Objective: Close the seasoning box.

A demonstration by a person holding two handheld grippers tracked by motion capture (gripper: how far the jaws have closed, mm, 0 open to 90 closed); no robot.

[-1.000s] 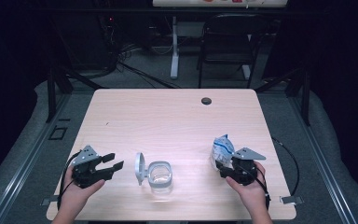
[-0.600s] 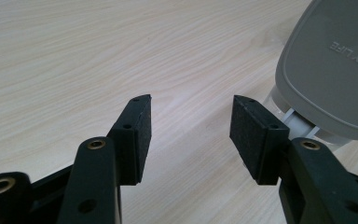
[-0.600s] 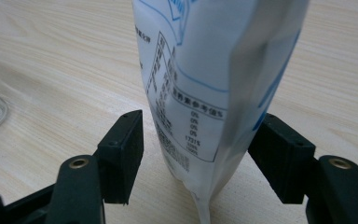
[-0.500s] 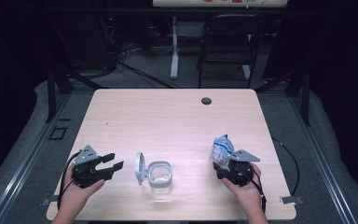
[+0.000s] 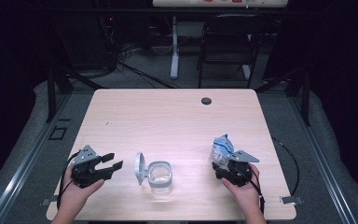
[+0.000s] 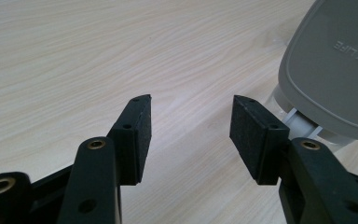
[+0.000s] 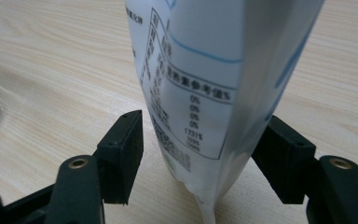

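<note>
A white and blue printed pouch point(image 5: 221, 150) stands upright on the table's right side. My right gripper point(image 5: 224, 164) sits just behind it, open. In the right gripper view the pouch point(image 7: 214, 56) stands between the jaws of the right gripper point(image 7: 205, 126). The left pad point(image 7: 123, 154) is clear of it and the right pad is at its edge. A clear plastic container point(image 5: 160, 174) with its grey lid point(image 5: 140, 168) hinged up rests at front centre. My left gripper point(image 5: 112, 161) is open to the container's left, pointing at the lid point(image 6: 335, 60). Nothing lies between the jaws of the left gripper point(image 6: 191, 107).
The light wooden table point(image 5: 168, 121) has a dark cable hole point(image 5: 206, 101) near its far edge. A black chair point(image 5: 228, 42) and a table leg stand beyond it on the dark floor. A cable point(image 5: 289, 158) trails off the table's right edge.
My right gripper has edged left and forward, bringing its jaws around the foot of the pouch. The left gripper, container and pouch have stayed put.
</note>
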